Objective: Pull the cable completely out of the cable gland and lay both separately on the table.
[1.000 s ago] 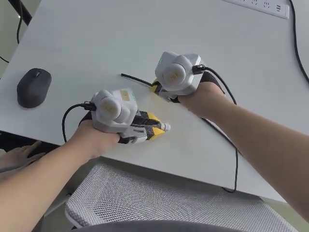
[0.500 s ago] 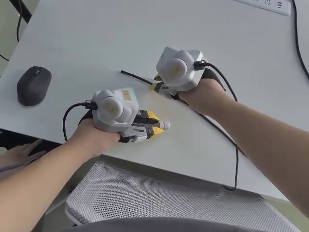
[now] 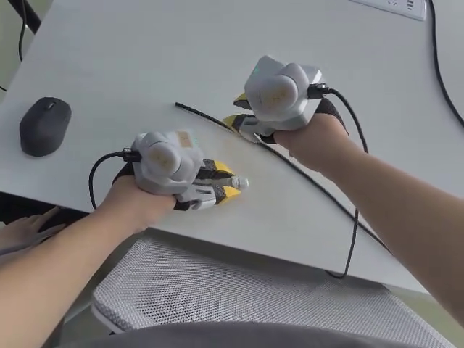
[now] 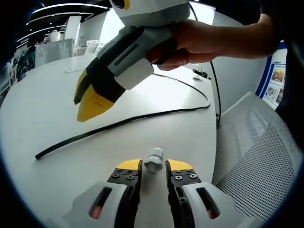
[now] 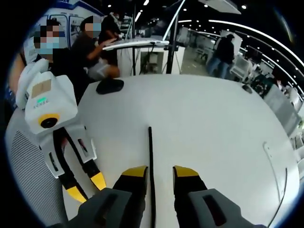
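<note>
- The left tongs point(image 4: 153, 166) are clenched on the white gland point(image 4: 155, 158), close to the near edge of the worktop point(image 3: 145, 51).
- The black cable point(image 5: 150, 152) lies flat on the worktop, apart from the gland, its end well apart from the mouse point(image 3: 43, 125).
- The right tongs point(image 5: 160, 173) are released and hang over the cable, which runs between them.
- Bare worktop spreads beyond both tongs.

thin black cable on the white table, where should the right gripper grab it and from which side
Probably grip the straight stretch of the thin black cable just behind its free end, from above, the right gripper straddling it crosswise: it lies flat on the white table, too thin for a side approach.
</note>
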`<action>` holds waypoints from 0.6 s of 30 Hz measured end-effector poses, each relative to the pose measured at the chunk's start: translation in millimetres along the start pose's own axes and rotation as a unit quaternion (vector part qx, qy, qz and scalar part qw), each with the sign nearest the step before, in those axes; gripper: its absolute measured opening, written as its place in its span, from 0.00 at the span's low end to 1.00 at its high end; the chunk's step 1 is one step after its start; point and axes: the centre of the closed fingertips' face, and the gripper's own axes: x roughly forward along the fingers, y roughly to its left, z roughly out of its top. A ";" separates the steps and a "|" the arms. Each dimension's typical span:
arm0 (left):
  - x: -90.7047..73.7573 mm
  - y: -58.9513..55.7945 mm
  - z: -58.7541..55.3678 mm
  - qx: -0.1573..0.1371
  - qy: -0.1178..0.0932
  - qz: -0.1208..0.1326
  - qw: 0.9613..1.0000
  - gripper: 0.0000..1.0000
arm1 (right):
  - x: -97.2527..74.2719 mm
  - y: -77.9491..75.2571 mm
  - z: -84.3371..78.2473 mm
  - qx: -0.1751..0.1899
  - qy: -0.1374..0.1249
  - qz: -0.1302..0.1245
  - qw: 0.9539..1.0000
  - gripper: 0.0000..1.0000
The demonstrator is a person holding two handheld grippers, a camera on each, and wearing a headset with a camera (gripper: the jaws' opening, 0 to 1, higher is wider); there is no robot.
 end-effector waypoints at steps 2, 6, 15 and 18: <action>-2.1 -0.8 1.9 0.001 -0.001 0.003 1.000 0.21 | -8.4 -1.5 -0.3 0.008 -0.007 -0.005 1.000 0.18; -5.7 -2.9 4.6 0.001 -0.001 0.012 1.000 0.24 | -30.4 -6.2 -2.7 0.031 -0.024 -0.017 0.999 0.20; -20.1 -4.0 18.4 -0.012 -0.022 0.036 0.999 0.30 | -78.1 -17.7 -3.6 0.082 -0.068 -0.043 0.993 0.25; -27.2 -5.5 25.7 -0.018 -0.034 0.042 0.998 0.32 | -93.3 -15.7 -2.4 0.089 -0.080 -0.045 0.992 0.28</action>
